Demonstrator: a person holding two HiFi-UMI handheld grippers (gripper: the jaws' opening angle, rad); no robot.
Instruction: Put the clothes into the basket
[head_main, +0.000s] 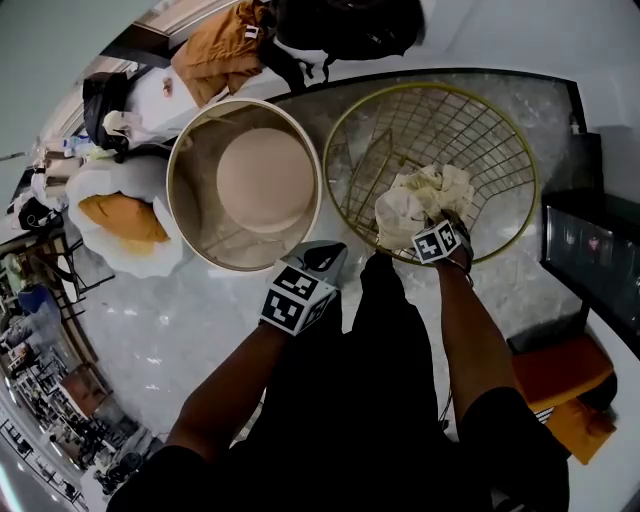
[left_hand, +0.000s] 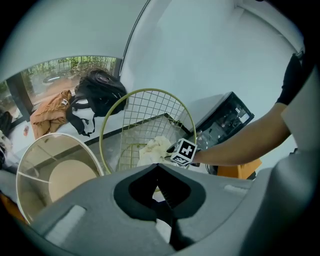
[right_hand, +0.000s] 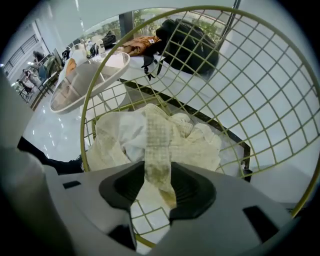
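A gold wire basket (head_main: 432, 86) stands on the marble floor and holds a crumpled cream garment (head_main: 415, 198). My right gripper (head_main: 440, 236) points straight down into the basket at the garment's near edge. In the right gripper view its jaws (right_hand: 157, 187) stand apart, and a strip of the cream garment (right_hand: 150, 140) lies between them, inside the basket (right_hand: 250, 65). My left gripper (head_main: 325, 258) hangs lower left of the basket, beside the beige bin's near rim. In the left gripper view my left gripper (left_hand: 157, 167) is shut and holds nothing, facing the basket (left_hand: 150, 91) and the garment (left_hand: 156, 147).
A round beige bin (head_main: 245, 102) stands left of the basket. A white seat with an orange cushion (head_main: 120, 220) is further left. A brown jacket (head_main: 215, 45) and a black backpack (head_main: 345, 25) lie at the back. A black cabinet (head_main: 590, 250) stands on the right.
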